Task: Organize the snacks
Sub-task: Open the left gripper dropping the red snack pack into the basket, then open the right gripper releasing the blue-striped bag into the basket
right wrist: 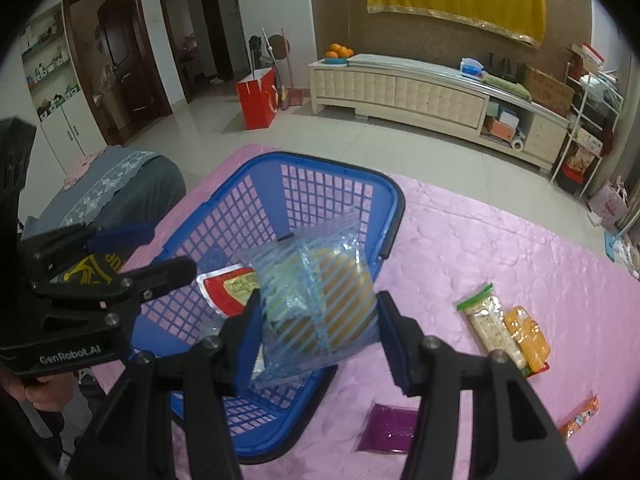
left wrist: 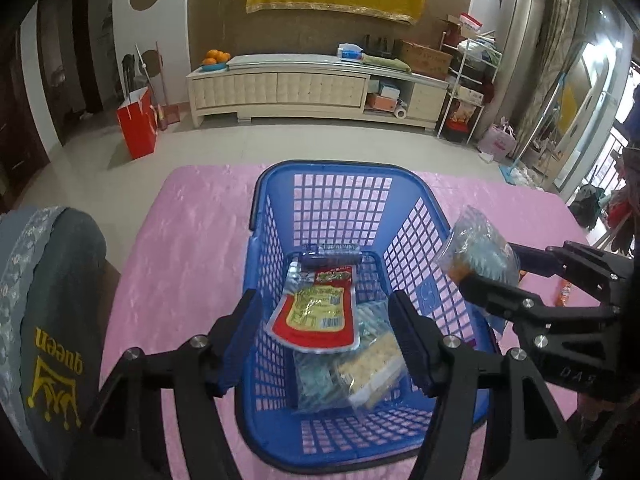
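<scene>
Left claw (left wrist: 324, 344) spread empty, right claw (right wrist: 316, 332) pinching striped packet (right wrist: 316, 300), hiding basket (right wrist: 224, 220) contents

Indoor light, even and moderately dim, slightly cool. Brightest at the window (left wrist: 596, 92) far right (blown out). Soft sheen on the pink cloth (right wrist: 500, 240); shadows faint. Heavy fisheye bending, dark vignette corners. Centre sharp, edges softer, slight blur.

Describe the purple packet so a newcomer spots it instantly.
Start at the blue basket on the pink tablecloth. On the cloth beside the basket, nearest the camera, lies the purple packet, flat. It is the only dark, solid-purple one; the other loose snacks are orange or cracker-coloured.
</scene>
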`<state>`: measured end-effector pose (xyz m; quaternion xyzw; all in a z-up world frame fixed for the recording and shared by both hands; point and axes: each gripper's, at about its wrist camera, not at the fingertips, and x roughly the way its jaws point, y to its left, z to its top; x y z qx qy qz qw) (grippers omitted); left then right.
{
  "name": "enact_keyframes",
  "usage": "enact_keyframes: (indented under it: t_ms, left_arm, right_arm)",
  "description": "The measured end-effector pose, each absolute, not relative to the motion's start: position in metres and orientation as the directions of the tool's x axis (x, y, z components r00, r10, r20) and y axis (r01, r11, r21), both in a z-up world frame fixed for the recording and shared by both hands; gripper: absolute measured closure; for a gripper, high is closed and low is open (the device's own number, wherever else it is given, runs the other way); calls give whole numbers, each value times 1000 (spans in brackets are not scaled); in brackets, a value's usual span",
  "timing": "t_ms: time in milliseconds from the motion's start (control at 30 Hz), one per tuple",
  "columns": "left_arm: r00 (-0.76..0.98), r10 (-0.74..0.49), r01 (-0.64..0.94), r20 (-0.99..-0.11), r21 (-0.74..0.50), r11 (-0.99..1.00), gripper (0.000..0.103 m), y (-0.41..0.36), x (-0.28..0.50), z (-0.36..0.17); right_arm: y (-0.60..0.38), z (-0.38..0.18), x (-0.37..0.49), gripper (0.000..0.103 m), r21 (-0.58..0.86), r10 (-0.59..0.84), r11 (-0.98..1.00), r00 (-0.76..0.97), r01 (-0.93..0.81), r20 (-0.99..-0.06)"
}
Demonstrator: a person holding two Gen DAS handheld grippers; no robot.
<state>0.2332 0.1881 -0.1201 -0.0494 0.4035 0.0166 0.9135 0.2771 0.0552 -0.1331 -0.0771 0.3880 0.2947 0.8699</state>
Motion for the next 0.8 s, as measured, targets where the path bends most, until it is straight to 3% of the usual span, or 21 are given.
enact_keyframes:
  t_ms: [800]
  left_arm:
    - [683, -14, -113, -730, -125, 986, 40, 210, 179, -116]
  right_arm:
    - [79, -129, 244, 44, 69, 429, 809, 506, -583, -748]
